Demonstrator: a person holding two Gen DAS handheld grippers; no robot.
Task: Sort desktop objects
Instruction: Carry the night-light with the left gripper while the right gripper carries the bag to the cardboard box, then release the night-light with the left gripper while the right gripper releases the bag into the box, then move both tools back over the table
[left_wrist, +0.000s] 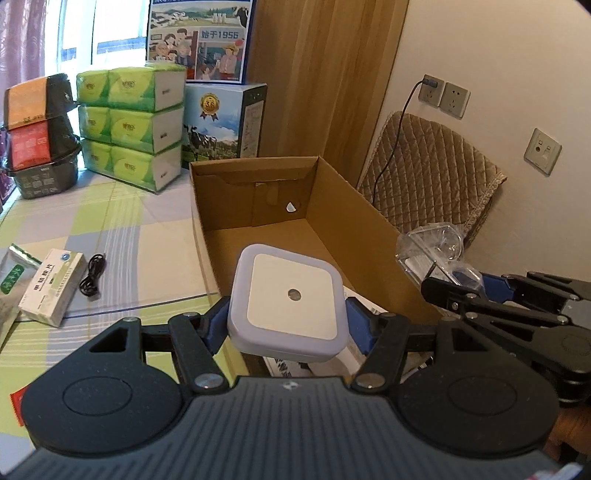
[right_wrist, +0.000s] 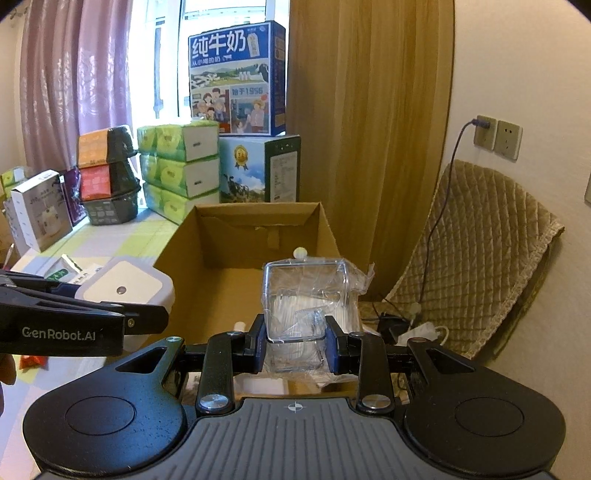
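Note:
My left gripper (left_wrist: 288, 325) is shut on a white square night light (left_wrist: 290, 302) with a small round sensor, held over the near left edge of an open cardboard box (left_wrist: 258, 236). My right gripper (right_wrist: 295, 345) is shut on a clear plastic box (right_wrist: 306, 306) in crinkled wrap with white items inside, held above the near end of the cardboard box (right_wrist: 218, 280). The right gripper (left_wrist: 491, 291) with the clear box (left_wrist: 432, 251) shows at the right of the left wrist view. The night light (right_wrist: 125, 288) and left gripper show at the left of the right wrist view.
On the checked tablecloth (left_wrist: 122, 229) lie a white medicine box (left_wrist: 51, 291), a coiled black cable (left_wrist: 92, 275) and green packets. Stacked green tissue packs (left_wrist: 129, 125), milk cartons (left_wrist: 221, 118) and black bowls (left_wrist: 40, 136) stand behind. A quilted chair (left_wrist: 428, 173) stands to the right.

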